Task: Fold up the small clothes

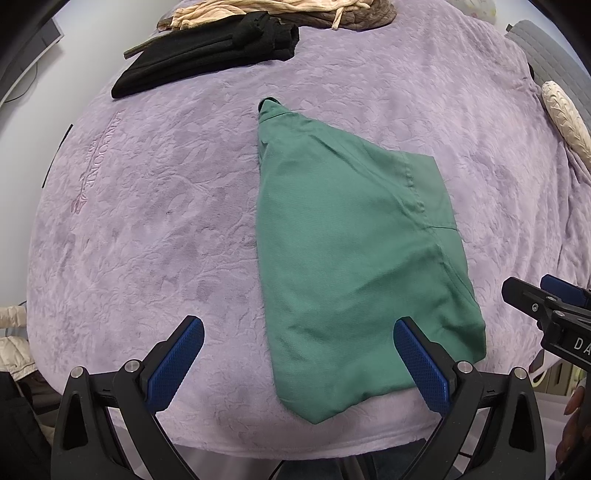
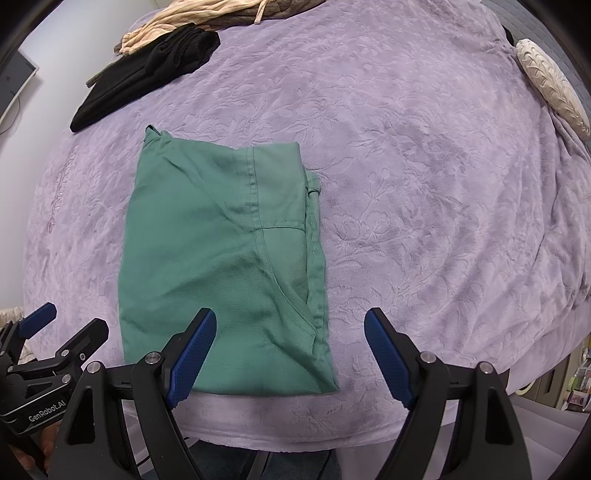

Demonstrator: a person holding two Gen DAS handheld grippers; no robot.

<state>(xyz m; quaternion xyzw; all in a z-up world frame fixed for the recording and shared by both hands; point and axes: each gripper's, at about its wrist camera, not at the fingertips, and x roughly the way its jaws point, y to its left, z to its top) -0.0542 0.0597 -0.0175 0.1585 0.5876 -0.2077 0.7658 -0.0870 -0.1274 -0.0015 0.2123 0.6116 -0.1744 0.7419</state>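
Note:
A green garment point(image 1: 347, 254) lies folded lengthwise on the purple blanket point(image 1: 155, 206), its near end close to the front edge. It also shows in the right wrist view point(image 2: 221, 266), with a sleeve folded over its right side. My left gripper point(image 1: 299, 325) is open and empty, hovering over the garment's near left edge. My right gripper point(image 2: 290, 317) is open and empty over the garment's near right corner. Each gripper shows at the edge of the other's view, the right one point(image 1: 546, 306) and the left one point(image 2: 55, 332).
A folded black garment point(image 1: 207, 55) lies at the far left of the blanket point(image 2: 424, 184), with beige and brown clothes point(image 1: 280, 11) behind it. A cream textured cushion point(image 2: 550, 85) sits at the far right edge. The blanket's front edge is just below the grippers.

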